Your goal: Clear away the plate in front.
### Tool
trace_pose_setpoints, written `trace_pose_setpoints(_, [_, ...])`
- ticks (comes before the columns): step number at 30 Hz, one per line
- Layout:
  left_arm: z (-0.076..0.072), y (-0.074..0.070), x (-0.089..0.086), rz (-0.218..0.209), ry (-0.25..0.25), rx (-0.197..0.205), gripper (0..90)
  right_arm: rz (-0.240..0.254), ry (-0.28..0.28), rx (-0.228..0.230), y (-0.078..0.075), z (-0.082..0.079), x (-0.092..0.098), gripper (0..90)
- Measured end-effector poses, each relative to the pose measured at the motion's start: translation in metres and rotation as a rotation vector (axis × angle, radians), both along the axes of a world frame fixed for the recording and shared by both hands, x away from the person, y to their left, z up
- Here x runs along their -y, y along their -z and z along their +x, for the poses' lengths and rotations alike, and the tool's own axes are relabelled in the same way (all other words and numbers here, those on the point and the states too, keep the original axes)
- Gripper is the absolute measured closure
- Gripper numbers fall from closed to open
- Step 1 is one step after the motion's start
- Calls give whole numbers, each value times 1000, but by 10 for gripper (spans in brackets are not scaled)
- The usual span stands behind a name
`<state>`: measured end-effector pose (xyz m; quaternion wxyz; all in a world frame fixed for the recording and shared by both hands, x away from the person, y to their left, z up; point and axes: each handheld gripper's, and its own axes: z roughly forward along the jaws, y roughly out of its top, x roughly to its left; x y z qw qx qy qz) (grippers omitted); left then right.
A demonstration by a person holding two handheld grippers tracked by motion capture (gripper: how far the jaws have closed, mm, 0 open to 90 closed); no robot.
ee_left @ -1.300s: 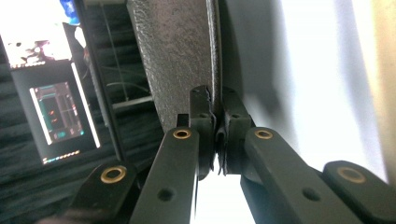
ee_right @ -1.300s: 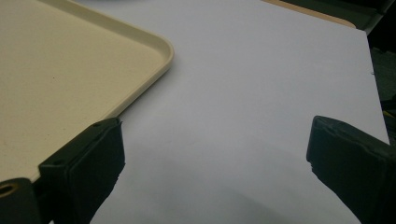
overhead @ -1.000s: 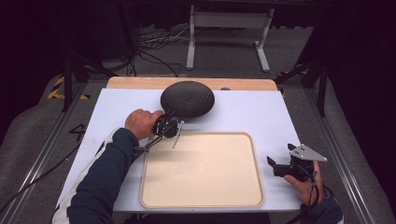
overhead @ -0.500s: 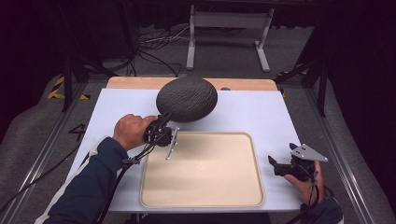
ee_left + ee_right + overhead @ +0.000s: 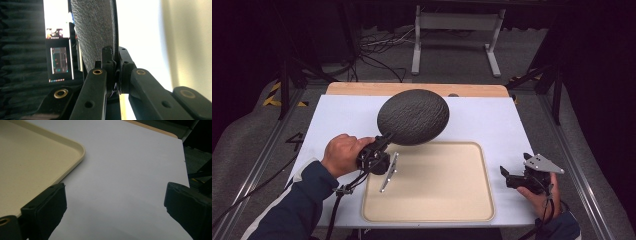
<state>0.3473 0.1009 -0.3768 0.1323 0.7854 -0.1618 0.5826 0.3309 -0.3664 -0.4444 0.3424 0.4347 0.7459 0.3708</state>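
Observation:
A dark grey round plate with a rough, scaly underside hangs tilted in the air over the tray's far left corner. My left gripper is shut on its lower rim. In the left gripper view the plate stands on edge, and the left gripper pinches its rim between both jaws. A beige rectangular tray lies bare on the white table top. My right gripper rests right of the tray. In its own view the right gripper is open over the white surface, with the tray's corner at its left.
A wooden strip runs along the table's far edge. Beyond it, a metal stand and cables lie on the grey floor. A lit screen shows in the dark background of the left gripper view.
The plate has risen and tipped up on edge, its underside now facing the camera. My left hand has drawn back to the near left. The right gripper has stayed put.

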Motion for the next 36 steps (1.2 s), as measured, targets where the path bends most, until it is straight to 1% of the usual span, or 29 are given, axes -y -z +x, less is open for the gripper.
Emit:
trace_pose_setpoints(1, [-6,-1,0,-1,8,-14,866,-1,1,-1,0,0,0,46])
trace_pose_setpoints(2, [-6,-1,0,-1,8,-14,866,-1,1,-1,0,0,0,46])
trace_pose_setpoints(4, [-14,5,0,23,12,3,866,-10,-1,-4,0,0,-2,45])
trace_pose_setpoints(5, [-14,5,0,23,12,3,866,-16,-3,-4,0,0,-3,45])
trace_pose_setpoints(6, [-18,8,0,7,21,-15,866,-21,-2,-3,0,-1,-3,45])
trace_pose_setpoints(8, [-23,12,1,16,30,-17,866,-16,-1,1,-1,-1,-3,45])
trace_pose_setpoints(9, [-26,14,1,15,40,-18,865,-14,4,1,-1,-1,-2,45])
trace_pose_setpoints(10, [-31,17,1,13,64,-13,866,-13,4,0,-1,0,-2,45])
trace_pose_setpoints(13, [-36,20,2,24,78,-14,866,-15,0,-1,0,0,-3,45])
trace_pose_setpoints(15, [-40,26,5,13,96,-38,865,-12,-3,-4,0,0,-3,45])
trace_pose_setpoints(16, [-43,31,6,12,93,-48,865,-14,-3,-6,0,0,-4,45])
trace_pose_setpoints(17, [-45,35,7,21,93,-36,865,-17,-7,-6,1,0,-4,45])
trace_pose_setpoints(18, [-47,39,8,22,93,-37,866,-17,-6,-7,1,0,-4,45])
trace_pose_setpoints(19, [-49,41,8,24,101,-48,866,-16,-5,-9,1,0,-4,45])
trace_pose_setpoints(20, [-50,43,9,26,114,-47,866,-16,-2,-9,1,0,-4,45])
trace_pose_setpoints(21, [-51,45,10,29,122,-55,866,-14,0,-9,1,1,-3,45])
trace_pose_setpoints(22, [-53,47,10,22,120,-67,866,-15,0,-9,1,1,-3,45])
trace_pose_setpoints(23, [-55,49,10,35,121,-61,866,-16,0,-9,1,1,-3,45])
trace_pose_setpoints(25, [-56,51,12,56,141,-54,866,-17,-2,-10,1,0,-4,45])
trace_pose_setpoints(26, [-58,54,12,41,122,-80,866,-18,-2,-11,1,1,-4,45])
trace_pose_setpoints(27, [-58,55,13,46,137,-77,865,-17,-1,-10,1,1,-4,45])
trace_pose_setpoints(28, [-59,57,12,55,124,-84,865,-17,-3,-9,1,0,-4,45])
trace_pose_setpoints(29, [-60,58,13,57,135,-79,865,-16,-4,-7,1,0,-4,45])
trace_pose_setpoints(31, [-62,61,12,47,142,-100,865,-16,-2,-7,1,0,-4,45])
trace_pose_setpoints(32, [-63,62,12,58,134,-101,865,-15,-1,-8,1,0,-3,45])
trace_pose_setpoints(33, [-64,64,12,57,128,-105,866,-16,0,-8,1,0,-3,45])
trace_pose_setpoints(34, [-65,66,13,61,144,-103,865,-15,-1,-9,2,1,-3,45])
trace_pose_setpoints(35, [-66,67,13,67,129,-111,865,-15,-3,-10,2,1,-3,45])
trace_pose_setpoints(36, [-67,69,14,69,147,-108,866,-18,-3,-9,2,1,-4,45])
